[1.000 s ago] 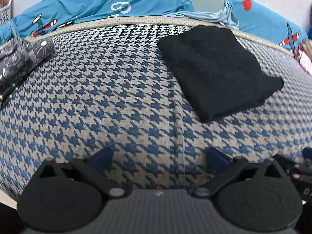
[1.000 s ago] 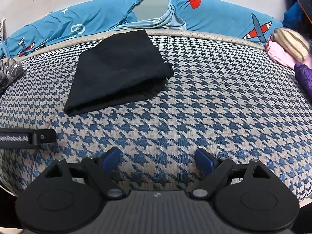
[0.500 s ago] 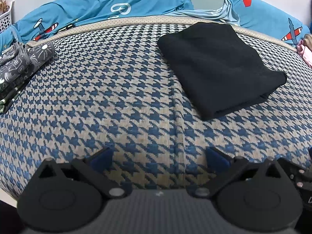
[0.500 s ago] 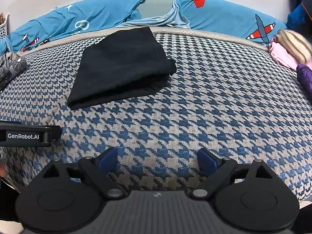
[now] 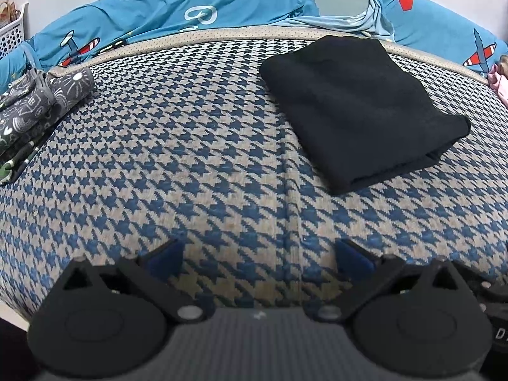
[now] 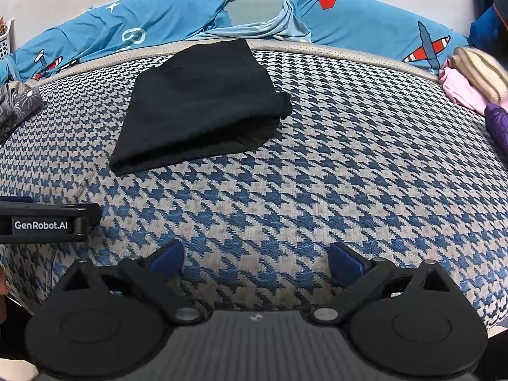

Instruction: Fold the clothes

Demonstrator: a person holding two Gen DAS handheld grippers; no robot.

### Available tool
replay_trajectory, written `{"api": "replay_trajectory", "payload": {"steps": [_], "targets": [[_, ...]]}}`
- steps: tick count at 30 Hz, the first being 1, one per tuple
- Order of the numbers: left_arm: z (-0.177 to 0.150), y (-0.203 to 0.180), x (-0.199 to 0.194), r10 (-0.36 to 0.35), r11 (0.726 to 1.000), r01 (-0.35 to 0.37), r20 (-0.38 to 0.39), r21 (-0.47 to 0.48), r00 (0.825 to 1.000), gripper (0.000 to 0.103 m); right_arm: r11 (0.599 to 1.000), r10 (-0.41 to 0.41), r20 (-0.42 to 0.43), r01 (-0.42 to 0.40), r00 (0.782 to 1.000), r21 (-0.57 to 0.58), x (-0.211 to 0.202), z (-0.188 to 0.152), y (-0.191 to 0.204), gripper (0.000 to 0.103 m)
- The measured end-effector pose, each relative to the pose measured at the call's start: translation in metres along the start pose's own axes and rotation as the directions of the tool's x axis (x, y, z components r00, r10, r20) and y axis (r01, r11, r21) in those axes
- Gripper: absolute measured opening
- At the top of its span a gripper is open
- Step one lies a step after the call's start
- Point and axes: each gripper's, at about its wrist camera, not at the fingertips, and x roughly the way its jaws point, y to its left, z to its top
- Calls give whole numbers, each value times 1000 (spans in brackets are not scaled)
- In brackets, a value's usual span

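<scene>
A folded black garment point(image 5: 355, 108) point(image 6: 203, 108) lies flat on the blue-and-beige houndstooth cushion point(image 5: 190, 146) point(image 6: 349, 158), toward its far edge. My left gripper point(image 5: 258, 255) hovers open over the near part of the cushion, well short of the garment, with nothing between its blue pads. My right gripper point(image 6: 255, 257) also hangs over the near cushion, its jaws opening wide and holding nothing. The left gripper's body point(image 6: 41, 223) shows at the left edge of the right wrist view.
A folded grey patterned garment point(image 5: 28, 108) point(image 6: 16, 108) lies at the cushion's left edge. Pink, striped beige and purple clothes point(image 6: 476, 82) pile at the right. A blue airplane-print sheet point(image 5: 190, 12) point(image 6: 158, 28) runs behind. A white perforated basket point(image 5: 11, 28) stands far left.
The right gripper's jaws have spread a little wider. Both views have shifted only slightly; the black garment stays where it lay.
</scene>
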Motion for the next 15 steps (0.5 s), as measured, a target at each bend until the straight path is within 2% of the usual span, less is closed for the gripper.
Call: {"api": "replay_trajectory", "payload": {"steps": [15], "targets": [[0,-1,1,5,1000,-5,0,9,1000,103,999,23,-35,-24,999,-35,3,8,0,101]]}}
